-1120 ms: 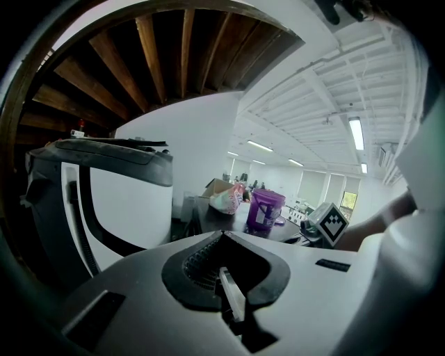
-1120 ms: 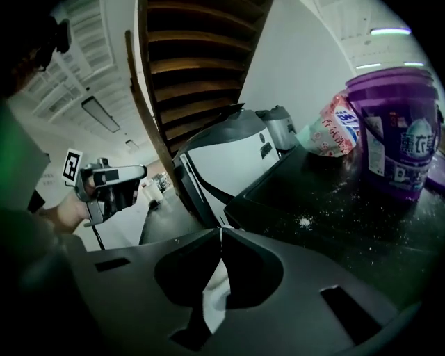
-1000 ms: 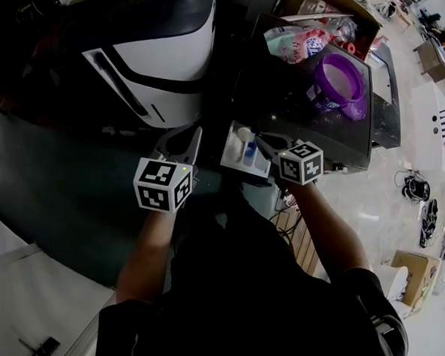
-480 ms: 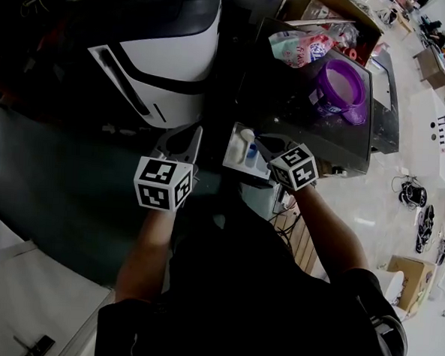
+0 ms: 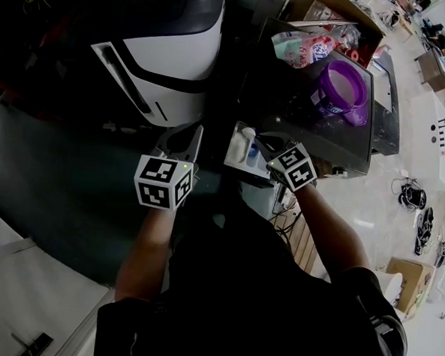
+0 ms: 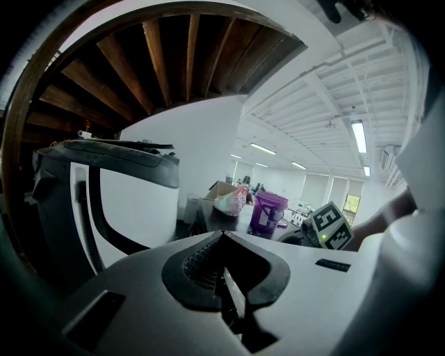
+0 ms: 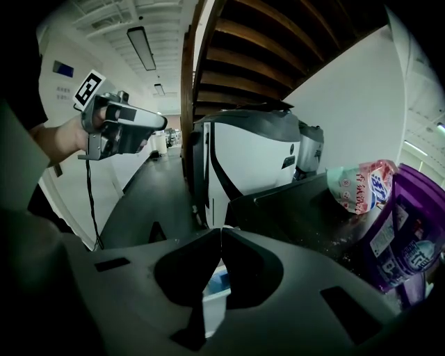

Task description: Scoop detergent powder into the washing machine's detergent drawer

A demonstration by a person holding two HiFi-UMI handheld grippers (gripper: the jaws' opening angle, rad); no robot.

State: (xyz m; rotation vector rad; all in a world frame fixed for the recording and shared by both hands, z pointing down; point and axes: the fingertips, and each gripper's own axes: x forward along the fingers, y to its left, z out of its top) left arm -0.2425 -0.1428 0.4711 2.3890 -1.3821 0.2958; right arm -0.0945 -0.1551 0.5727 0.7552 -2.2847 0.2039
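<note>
While you hold the right gripper (image 5: 264, 147) (image 7: 221, 231) just above the pulled-out detergent drawer (image 5: 238, 146) (image 7: 211, 300), its jaws are pressed together on nothing, and a blue insert (image 7: 217, 280) of the drawer shows just past their tips. The drawer juts from the near corner of the dark-topped washing machine (image 5: 287, 110), on whose top the purple detergent tub (image 5: 342, 87) (image 7: 410, 229) stands toward the right edge, with the detergent bag (image 5: 309, 47) (image 7: 358, 184) just beside it at the far edge. Your left gripper (image 5: 183, 141) (image 6: 222, 235), jaws likewise closed and empty, hangs left of the drawer, in front of the white machine (image 5: 170, 42).
</note>
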